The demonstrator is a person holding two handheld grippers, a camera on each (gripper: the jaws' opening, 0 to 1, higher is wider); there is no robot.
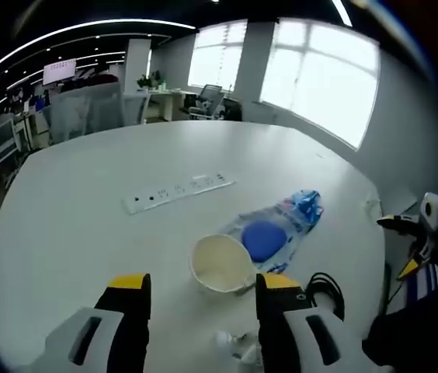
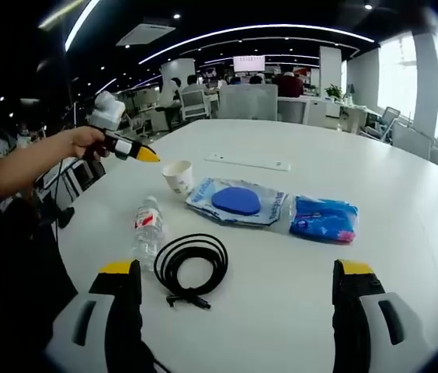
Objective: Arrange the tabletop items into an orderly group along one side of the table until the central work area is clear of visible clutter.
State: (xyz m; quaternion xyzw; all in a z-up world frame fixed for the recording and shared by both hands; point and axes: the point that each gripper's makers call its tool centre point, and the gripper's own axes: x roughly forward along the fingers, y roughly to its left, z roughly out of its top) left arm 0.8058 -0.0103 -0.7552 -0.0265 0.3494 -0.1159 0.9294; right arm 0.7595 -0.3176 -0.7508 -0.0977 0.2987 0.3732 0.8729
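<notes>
Right gripper view: bottle (image 2: 148,231) lies on table (image 2: 405,194) near its left edge, coiled cable (image 2: 190,266) just right of it. Cup (image 2: 178,176) stands behind bottle. Flat packet (image 2: 238,203) right of cup, w/ small pouch (image 2: 324,218) just right of packet. Power strip (image 2: 248,162) lies further back, apart from the rest.
</notes>
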